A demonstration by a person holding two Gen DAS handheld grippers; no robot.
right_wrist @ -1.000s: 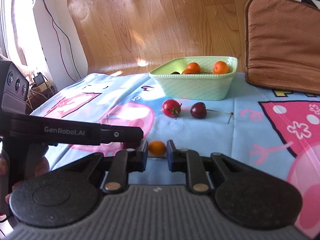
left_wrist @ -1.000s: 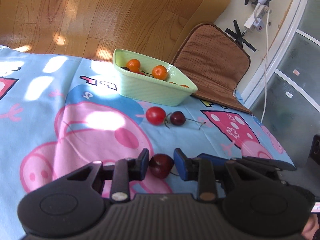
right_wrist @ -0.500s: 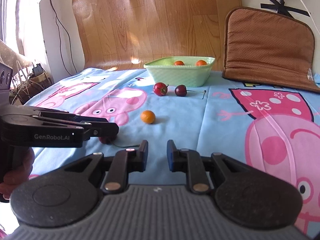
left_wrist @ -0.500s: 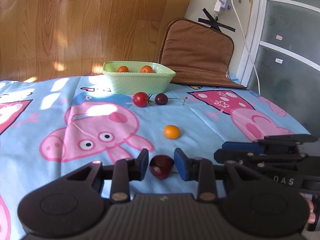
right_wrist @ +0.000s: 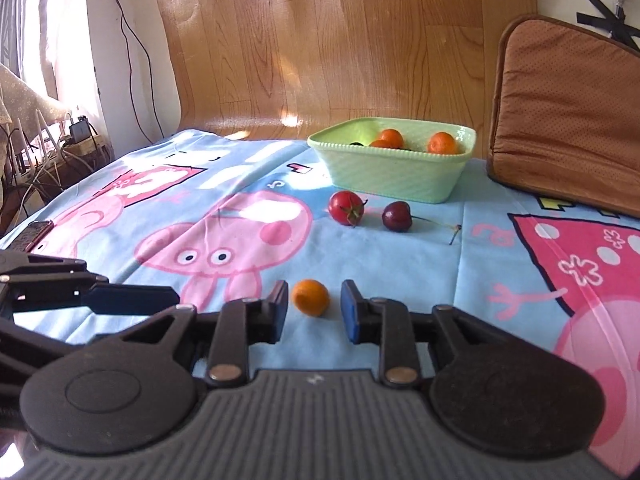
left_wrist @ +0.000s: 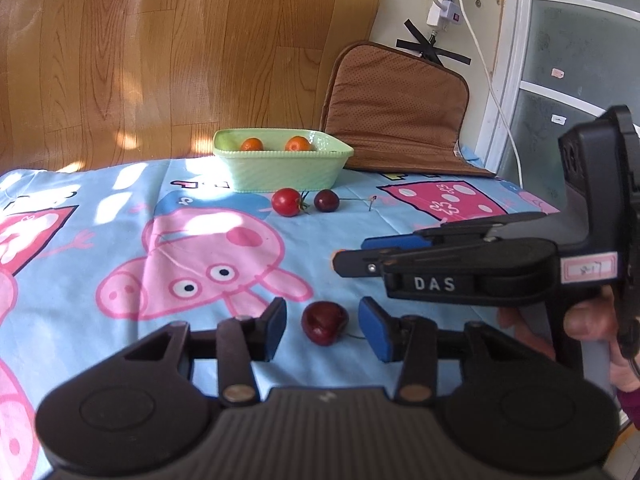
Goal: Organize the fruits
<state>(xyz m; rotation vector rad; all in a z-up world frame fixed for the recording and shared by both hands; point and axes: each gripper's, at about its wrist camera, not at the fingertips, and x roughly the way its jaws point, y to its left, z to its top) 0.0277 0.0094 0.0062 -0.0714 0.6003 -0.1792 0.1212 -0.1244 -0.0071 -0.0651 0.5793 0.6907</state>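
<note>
A dark red cherry (left_wrist: 324,322) lies on the blue cartoon cloth between the blue pads of my left gripper (left_wrist: 322,316). Its jaws are opening and a gap shows on each side of the fruit. A small orange (right_wrist: 310,297) rests on the cloth between the pads of my right gripper (right_wrist: 314,300), whose jaws are also opening and do not touch it. Farther back stands the green basket (left_wrist: 280,178) (right_wrist: 392,182) with oranges inside. In front of it lie a red tomato (right_wrist: 346,208) and a second cherry (right_wrist: 397,216) with a long stem.
A brown cushion (left_wrist: 396,120) leans against the wall behind the basket on the right. The right gripper (left_wrist: 440,258) reaches in beside the left one, a hand on its handle. A dark phone-like object (right_wrist: 36,234) lies at the cloth's left edge, near cables.
The left gripper drew back from the basket with the cherry, then parted its jaws off it. The right gripper pulled away from the orange, came forward around it again, and its jaws widened.
</note>
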